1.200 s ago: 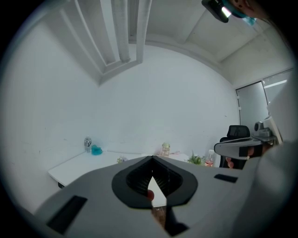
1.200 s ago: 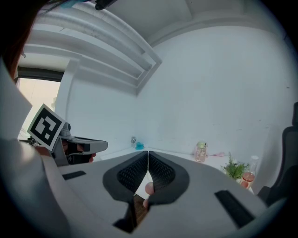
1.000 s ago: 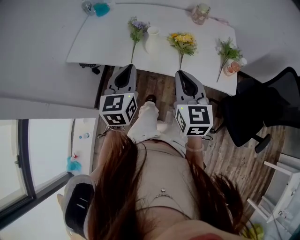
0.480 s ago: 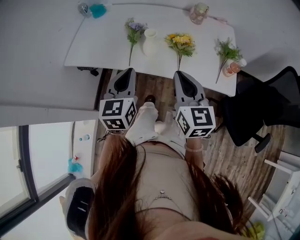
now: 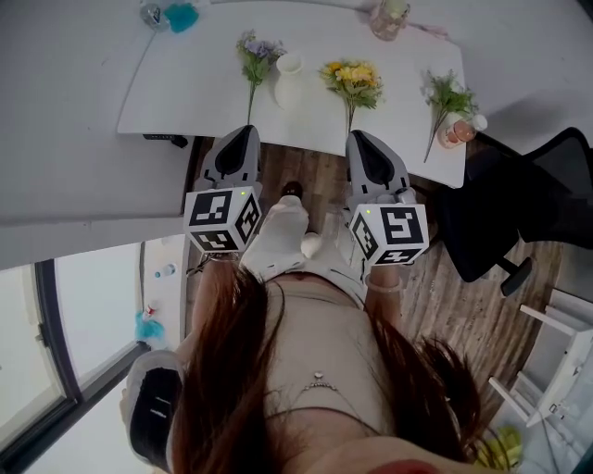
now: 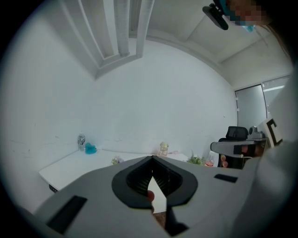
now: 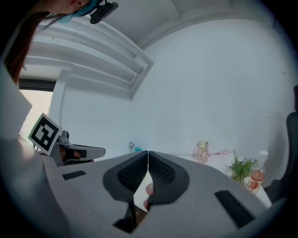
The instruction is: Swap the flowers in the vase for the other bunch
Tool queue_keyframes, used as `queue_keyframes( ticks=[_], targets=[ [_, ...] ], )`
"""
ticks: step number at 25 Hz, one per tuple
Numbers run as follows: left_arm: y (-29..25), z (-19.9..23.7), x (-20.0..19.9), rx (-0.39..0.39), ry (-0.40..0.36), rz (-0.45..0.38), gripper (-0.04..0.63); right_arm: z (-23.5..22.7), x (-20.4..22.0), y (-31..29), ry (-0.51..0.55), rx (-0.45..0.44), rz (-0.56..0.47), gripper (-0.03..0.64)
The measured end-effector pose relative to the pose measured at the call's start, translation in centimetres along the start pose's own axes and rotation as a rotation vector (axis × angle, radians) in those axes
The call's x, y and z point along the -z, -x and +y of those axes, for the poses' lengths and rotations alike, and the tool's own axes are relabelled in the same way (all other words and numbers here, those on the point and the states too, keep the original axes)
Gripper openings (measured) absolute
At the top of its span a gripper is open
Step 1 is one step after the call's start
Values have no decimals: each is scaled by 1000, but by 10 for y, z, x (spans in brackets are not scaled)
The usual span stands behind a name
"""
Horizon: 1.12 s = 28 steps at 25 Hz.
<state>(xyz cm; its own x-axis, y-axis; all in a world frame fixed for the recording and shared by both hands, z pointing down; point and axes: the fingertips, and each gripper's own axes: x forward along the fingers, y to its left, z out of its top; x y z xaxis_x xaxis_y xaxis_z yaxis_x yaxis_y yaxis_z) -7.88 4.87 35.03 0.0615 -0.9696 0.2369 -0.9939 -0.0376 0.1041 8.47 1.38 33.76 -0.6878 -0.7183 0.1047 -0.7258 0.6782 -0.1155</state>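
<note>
A white vase stands on the white table, and no flowers show in its mouth. A purple bunch lies just left of it, a yellow bunch just right, and a green bunch further right. My left gripper and right gripper point at the table's near edge, both shut and empty. The left gripper's jaws meet in its own view, as do the right's. The green bunch also shows in the right gripper view.
A glass jar stands at the table's back, with a bottle and a teal object at the far left corner. A pink drink bottle sits by the green bunch. A black office chair stands right of the table.
Both grippers have come forward to the table's near edge, side by side. The table has shifted up and left in the head view. Both jaws stay shut.
</note>
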Motion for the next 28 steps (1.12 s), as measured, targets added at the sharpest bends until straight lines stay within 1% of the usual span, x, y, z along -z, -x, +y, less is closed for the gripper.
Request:
queue_keyframes(
  ticks=[5, 13, 18, 21, 26, 28],
  targets=[
    [-14, 13, -7, 2, 3, -1, 3, -12, -2, -15, -11, 22, 13, 28],
    [-50, 33, -16, 41, 13, 14, 3, -29, -1, -47, 1, 49, 53, 29],
    [-68, 45, -27, 34, -42, 9, 3, -43, -8, -60, 18, 70, 67, 31],
    [-87, 51, -28, 66, -27, 17, 3, -52, -5, -74, -1, 94, 82, 31],
    [-125, 64, -28, 120, -50, 37, 3, -63, 7, -102, -18, 134, 133, 40],
    [-136, 70, -29, 137, -48, 39, 3, -67, 8, -111, -10, 155, 144, 59]
  ],
)
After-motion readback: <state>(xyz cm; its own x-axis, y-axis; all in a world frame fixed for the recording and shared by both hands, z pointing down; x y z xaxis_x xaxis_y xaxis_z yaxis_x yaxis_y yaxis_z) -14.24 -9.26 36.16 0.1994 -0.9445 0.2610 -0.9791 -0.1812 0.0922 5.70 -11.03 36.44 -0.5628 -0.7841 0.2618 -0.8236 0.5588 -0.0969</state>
